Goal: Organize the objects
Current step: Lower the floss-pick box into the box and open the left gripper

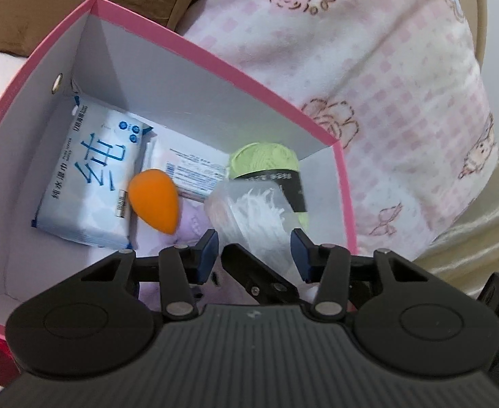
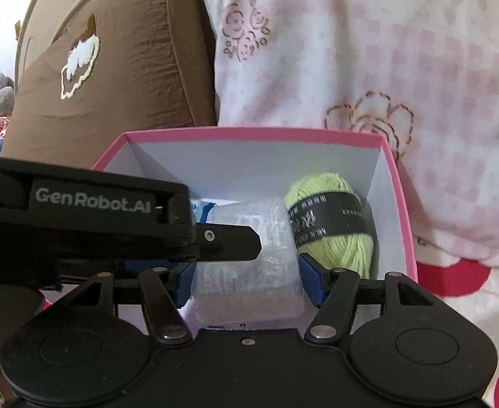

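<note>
The pink box (image 1: 215, 61) has its near wall hidden behind the left gripper (image 1: 254, 255) body, and its near-left corner runs off the left wrist picture's edge. The clear plastic box (image 2: 249, 272) hides the near part of the green yarn ball (image 2: 337, 204) from the right wrist view, where the left gripper's black finger (image 2: 229, 238) covers the wet wipes pack (image 1: 89, 176). The print on the white packet (image 1: 195, 173) is too small and blurred to read. The lettering on the yarn's black band is smeared.
</note>
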Motion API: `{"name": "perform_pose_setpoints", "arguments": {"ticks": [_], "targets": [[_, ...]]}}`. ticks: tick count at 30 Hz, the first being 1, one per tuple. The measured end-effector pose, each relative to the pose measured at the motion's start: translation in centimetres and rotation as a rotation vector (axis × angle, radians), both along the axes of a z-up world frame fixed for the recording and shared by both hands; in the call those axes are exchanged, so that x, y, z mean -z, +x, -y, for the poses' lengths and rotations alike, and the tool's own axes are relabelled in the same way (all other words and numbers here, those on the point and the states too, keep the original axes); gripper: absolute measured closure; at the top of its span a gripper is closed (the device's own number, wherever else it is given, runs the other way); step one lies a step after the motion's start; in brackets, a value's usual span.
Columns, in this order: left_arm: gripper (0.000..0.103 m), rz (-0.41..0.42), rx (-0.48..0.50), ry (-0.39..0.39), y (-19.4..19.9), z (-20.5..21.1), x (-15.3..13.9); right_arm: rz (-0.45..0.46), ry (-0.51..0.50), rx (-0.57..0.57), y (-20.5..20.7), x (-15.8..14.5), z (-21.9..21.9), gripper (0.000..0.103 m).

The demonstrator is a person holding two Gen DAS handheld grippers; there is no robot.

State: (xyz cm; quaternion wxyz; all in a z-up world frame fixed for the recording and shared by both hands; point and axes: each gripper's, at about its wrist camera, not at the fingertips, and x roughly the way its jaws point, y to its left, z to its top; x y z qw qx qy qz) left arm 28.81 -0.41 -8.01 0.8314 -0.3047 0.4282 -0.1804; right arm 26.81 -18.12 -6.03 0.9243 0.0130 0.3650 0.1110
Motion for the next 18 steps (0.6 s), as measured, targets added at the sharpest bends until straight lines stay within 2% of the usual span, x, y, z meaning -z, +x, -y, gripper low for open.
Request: {"name": "perform_pose_setpoints", "arguments": {"ticks": [6, 12, 18], "targets": [[0.060, 0.010, -0.018, 0.007, -0.1, -0.3, 0.4, -0.023, -0.003, -0.002, 0.2, 0.8, -0.2, 0.039], [0.060, -0.018, -0.028, -0.018, -0.1, -1.0, 1.1, -0.037, -0.016, -0.012, 0.8, 1.0, -1.1, 0.039], [0.060, -0.025, -0.040, -0.031, -0.1, -1.4, 1.1, -0.014, -0.059, 0.021, 1.2, 1.2, -1.4, 0.039]]}}
